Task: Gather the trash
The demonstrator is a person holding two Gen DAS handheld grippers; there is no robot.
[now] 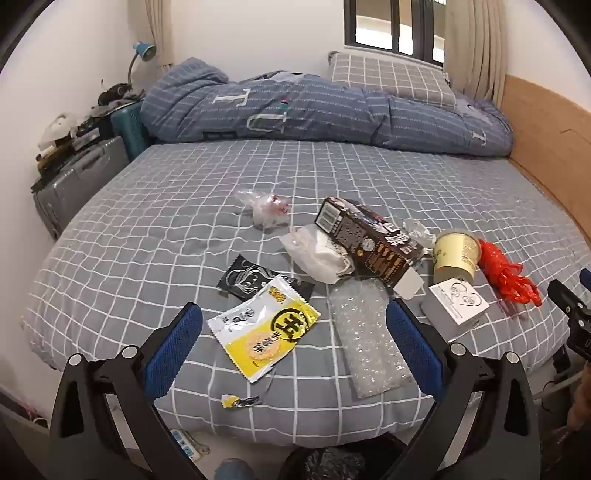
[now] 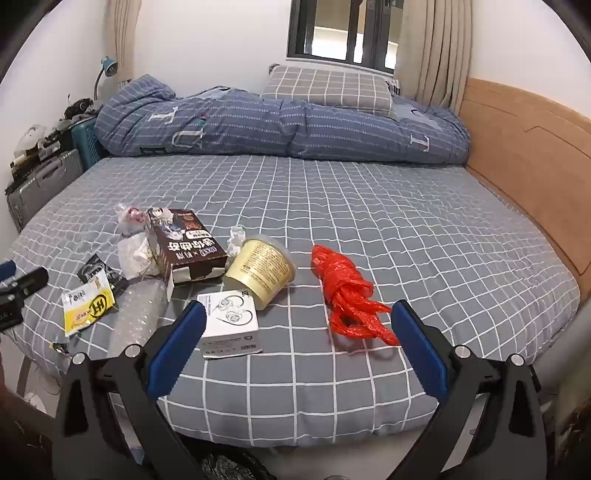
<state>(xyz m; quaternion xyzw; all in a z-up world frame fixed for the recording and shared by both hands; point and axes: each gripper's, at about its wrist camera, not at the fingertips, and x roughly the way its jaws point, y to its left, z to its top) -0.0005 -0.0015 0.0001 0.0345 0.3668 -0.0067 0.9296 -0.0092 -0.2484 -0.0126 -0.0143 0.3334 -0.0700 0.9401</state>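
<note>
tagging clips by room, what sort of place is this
A bedroom, most likely in a home. A bed with a grey checked sheet fills the view, with a rolled blue quilt and a pillow at its far side under a curtained window. Snack wrappers and boxes are scattered on the sheet.

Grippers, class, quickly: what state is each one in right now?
Left gripper: open, holding nothing.
Right gripper: open, holding nothing.

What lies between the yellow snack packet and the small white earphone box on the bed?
A strip of clear bubble wrap lies between the yellow snack packet and the white earphone box, flat on the checked sheet. The left wrist view shows it best.
</note>
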